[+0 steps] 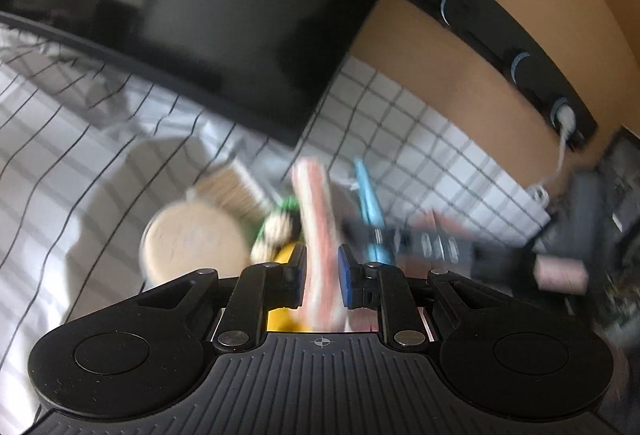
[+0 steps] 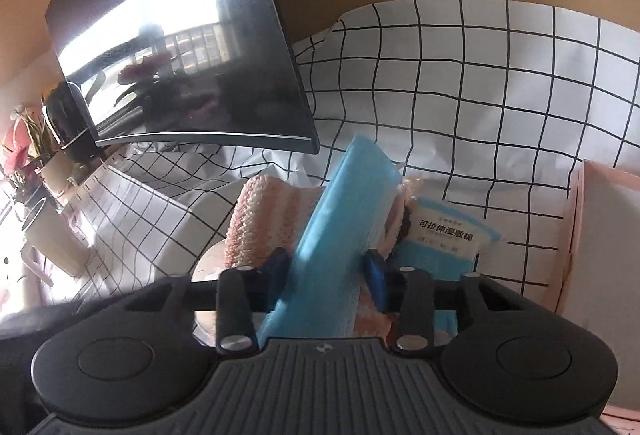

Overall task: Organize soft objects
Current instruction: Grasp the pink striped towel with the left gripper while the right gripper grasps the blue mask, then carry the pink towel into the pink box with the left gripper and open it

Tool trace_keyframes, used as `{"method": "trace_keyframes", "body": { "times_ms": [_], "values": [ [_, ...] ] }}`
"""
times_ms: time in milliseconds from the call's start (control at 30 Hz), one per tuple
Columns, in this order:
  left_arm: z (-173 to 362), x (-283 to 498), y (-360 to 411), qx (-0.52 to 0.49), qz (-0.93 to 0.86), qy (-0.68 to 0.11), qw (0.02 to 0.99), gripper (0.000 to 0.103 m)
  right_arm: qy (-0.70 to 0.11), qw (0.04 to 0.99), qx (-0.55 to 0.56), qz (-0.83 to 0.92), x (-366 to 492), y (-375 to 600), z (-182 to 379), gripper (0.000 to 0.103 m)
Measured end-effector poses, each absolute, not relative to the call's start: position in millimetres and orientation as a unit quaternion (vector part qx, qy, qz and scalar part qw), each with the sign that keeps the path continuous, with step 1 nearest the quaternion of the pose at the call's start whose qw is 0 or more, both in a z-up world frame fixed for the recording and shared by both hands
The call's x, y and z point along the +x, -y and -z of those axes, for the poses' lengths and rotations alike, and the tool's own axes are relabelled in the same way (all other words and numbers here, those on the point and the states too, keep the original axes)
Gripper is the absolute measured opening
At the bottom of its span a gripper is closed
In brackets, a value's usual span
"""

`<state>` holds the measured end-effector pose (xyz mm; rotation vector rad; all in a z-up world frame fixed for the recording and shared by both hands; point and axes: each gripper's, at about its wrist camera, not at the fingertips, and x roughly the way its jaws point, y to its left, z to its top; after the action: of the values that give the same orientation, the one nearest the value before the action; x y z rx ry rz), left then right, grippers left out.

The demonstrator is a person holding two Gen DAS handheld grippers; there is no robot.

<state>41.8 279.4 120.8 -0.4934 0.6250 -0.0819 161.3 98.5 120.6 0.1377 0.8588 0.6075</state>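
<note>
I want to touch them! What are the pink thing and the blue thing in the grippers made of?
The pink cloth looks like fluffy terry or knit: its surface is bumpy with little loops. The blue pad looks like smooth, matte foam or sponge, with thin layers along its edge; I can't be sure.

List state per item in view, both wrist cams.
left claw: shut on pink towel, held upright.
right claw: blue pack between its pads, tilted; pad contact unclear.
monitor: off, reflecting a window.
wet-cotton pack: sealed, lying behind the blue pack.
wall socket: plug inserted.
</note>
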Motion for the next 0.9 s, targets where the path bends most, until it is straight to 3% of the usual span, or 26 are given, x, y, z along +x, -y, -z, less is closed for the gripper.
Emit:
{"method": "trace_keyframes", "body": {
  "times_ms": [100,267,533,733,900],
  "values": [
    [-114,71,-280,-0.25,0.035,-0.313,0.915,0.019,-0.406,0.865,0.059,-0.29,161,-99,-122,0.031],
    [-94,92,-275,-0.253,0.028,-0.338,0.906,0.022,-0.394,0.874,0.058,-0.278,161,-89,-133,0.005],
    [-89,110,-254,-0.228,0.036,-0.347,0.909,0.025,-0.346,0.908,0.032,-0.233,112,-31,-177,0.005],
    [-79,125,-236,-0.201,0.058,-0.4,0.893,0.034,-0.359,0.911,-0.038,-0.197,54,8,-173,0.005],
    [-71,121,-207,-0.133,0.079,-0.425,0.892,0.034,-0.385,0.902,-0.051,-0.19,24,44,-158,0.005]
  ]
}}
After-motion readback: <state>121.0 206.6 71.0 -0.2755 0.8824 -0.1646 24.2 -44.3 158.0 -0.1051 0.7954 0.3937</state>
